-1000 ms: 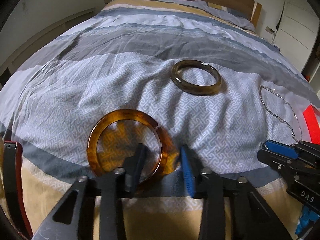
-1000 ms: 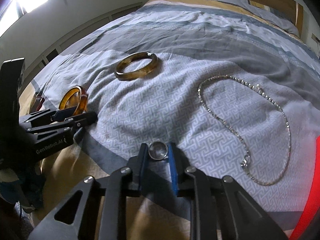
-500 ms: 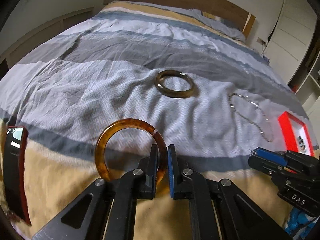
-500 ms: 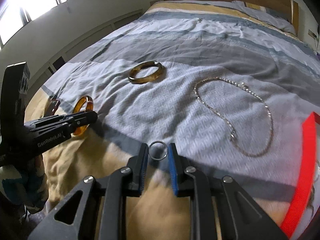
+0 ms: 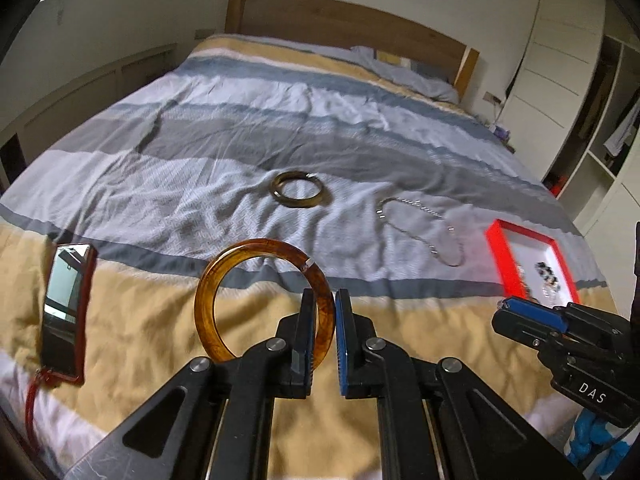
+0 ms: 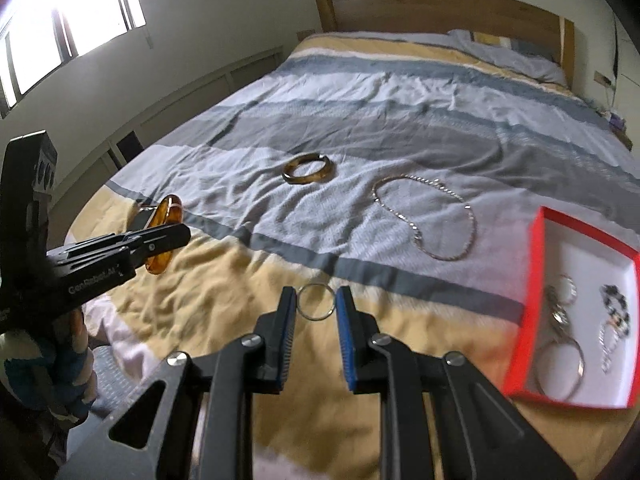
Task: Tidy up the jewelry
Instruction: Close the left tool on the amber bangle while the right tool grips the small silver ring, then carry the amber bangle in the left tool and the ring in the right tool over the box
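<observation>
jewelry, two pieces lifted above the bed: amber bangle clamped in left tongs; silver ring clamped in right tongs. red box lies to the right, nearer the right tongs.

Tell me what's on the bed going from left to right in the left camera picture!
Phone → amber bangle held by the left gripper → silver chain necklace → red jewelry box.
</observation>
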Demonstrator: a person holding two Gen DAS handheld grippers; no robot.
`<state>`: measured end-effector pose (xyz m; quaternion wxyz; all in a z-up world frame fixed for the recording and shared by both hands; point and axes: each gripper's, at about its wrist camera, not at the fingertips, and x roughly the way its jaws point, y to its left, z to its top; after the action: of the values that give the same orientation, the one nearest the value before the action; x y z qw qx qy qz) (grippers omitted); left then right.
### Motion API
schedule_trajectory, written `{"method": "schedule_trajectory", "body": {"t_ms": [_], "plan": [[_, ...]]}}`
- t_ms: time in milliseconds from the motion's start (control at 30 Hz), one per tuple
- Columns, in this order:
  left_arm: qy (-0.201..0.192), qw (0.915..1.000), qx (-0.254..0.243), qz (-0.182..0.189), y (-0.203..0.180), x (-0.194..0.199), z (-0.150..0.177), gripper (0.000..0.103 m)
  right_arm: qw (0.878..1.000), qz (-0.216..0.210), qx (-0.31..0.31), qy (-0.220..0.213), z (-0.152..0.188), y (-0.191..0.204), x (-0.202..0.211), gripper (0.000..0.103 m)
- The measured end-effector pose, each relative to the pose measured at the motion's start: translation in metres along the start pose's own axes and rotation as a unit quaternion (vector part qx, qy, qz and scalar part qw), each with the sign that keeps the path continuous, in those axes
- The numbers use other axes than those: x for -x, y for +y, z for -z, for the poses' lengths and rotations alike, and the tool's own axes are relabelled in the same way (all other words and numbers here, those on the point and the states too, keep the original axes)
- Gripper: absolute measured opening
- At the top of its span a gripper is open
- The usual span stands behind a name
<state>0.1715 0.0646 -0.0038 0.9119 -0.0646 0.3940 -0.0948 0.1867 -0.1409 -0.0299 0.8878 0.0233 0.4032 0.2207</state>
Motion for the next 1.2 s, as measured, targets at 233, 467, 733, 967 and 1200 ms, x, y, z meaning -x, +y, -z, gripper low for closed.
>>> {"method": "schedule_trajectory", "body": {"t_ms": [233, 467, 733, 967, 1200], "plan": [[-0.021, 0.9997, -0.012, 0.005, -0.025, 0.047, 0.014, 0.009, 1.0, 0.011, -0.004, -0.029, 0.02, 0.007, 0.058, 0.019], [-0.037, 0.9988, -0.029, 0.013, -0.056, 0.08, 0.026, 0.009, 0.998, 0.019, -0.011, -0.057, 0.041, 0.002, 0.105, 0.019], [-0.026, 0.9973, -0.063, 0.029, -0.106, 0.085, 0.037, 0.009, 0.995, 0.035, -0.042, -0.081, 0.068, -0.032, 0.145, 0.019], [0.005, 0.9916, -0.118, 0.051, -0.168, 0.055, 0.035, 0.009, 0.991, 0.061, -0.09, -0.083, 0.085, -0.093, 0.155, 0.019], [0.041, 0.9812, -0.168, 0.086, -0.239, -0.005, 0.02, 0.009, 0.985, 0.093, -0.131, -0.065, 0.09, -0.174, 0.142, 0.019]]}}
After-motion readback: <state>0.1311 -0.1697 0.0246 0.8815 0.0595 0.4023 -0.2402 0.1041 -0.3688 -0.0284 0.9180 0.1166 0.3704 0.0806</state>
